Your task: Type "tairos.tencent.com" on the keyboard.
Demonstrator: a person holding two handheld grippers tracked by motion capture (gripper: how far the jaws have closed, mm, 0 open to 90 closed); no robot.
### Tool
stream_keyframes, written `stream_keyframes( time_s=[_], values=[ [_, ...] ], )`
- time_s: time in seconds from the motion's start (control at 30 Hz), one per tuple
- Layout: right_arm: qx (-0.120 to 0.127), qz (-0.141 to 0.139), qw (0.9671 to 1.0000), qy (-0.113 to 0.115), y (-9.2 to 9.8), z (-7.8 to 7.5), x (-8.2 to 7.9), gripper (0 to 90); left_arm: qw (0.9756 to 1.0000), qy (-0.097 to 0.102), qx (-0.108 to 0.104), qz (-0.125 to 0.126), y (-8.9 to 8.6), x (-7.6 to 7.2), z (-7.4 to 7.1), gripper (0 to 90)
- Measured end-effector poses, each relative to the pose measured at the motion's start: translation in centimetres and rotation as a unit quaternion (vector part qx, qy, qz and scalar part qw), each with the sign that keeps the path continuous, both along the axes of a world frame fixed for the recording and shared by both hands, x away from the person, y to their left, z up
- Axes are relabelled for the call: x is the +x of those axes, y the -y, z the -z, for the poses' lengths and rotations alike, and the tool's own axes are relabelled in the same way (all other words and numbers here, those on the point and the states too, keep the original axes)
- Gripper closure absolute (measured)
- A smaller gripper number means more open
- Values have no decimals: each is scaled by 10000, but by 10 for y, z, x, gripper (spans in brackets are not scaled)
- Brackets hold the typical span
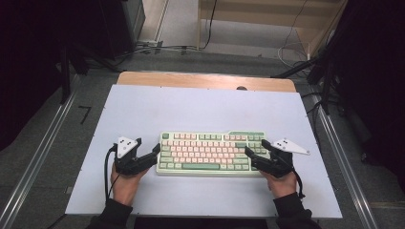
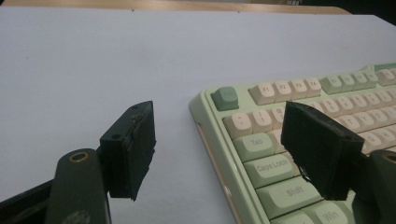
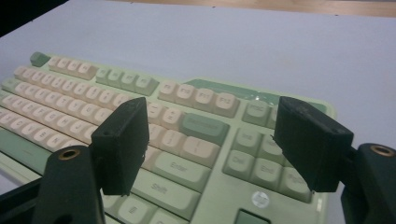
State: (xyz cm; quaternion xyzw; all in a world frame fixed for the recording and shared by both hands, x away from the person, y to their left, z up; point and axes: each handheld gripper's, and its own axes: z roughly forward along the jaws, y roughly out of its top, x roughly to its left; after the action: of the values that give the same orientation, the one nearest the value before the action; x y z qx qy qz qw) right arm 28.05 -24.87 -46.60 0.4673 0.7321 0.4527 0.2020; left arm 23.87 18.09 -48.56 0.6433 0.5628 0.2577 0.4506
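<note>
A pale green keyboard [image 1: 212, 152] with pink and green keys lies flat near the front middle of the white mat. My left gripper [image 1: 148, 145] is at its left end and open. In the left gripper view [image 2: 224, 140] one jaw hangs over bare mat and the other over the Tab and Caps Lock keys of the keyboard [image 2: 280, 140]. My right gripper [image 1: 257, 146] is open at the right end. In the right gripper view [image 3: 217, 140] its jaws stand wide apart above the Enter key and navigation keys of the keyboard [image 3: 187, 121]. Neither gripper holds anything.
The white mat [image 1: 200, 112] covers a wooden table whose far edge [image 1: 205, 79] shows beyond it. Metal rails [image 1: 38, 157] run along both sides on the floor. Cables and dark stands lie behind the table.
</note>
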Motion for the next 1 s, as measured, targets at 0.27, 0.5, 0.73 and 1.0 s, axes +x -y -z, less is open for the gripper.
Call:
stream_keyframes(
  time_s=[0.27,0.5,0.73,1.0],
  values=[
    [-122,213,9997,1,26,1,-6,249,10000,23,74,-62,-8,-12,0,267],
    [-145,526,9985,-48,53,3,-11,250,9997,-21,200,-123,-15,-19,5,268],
    [-192,801,9965,-123,76,7,-16,251,9994,56,284,-174,-18,-24,3,268],
    [-256,1056,9937,-271,94,11,-19,251,9986,148,467,-217,-18,-26,3,268]
  ],
)
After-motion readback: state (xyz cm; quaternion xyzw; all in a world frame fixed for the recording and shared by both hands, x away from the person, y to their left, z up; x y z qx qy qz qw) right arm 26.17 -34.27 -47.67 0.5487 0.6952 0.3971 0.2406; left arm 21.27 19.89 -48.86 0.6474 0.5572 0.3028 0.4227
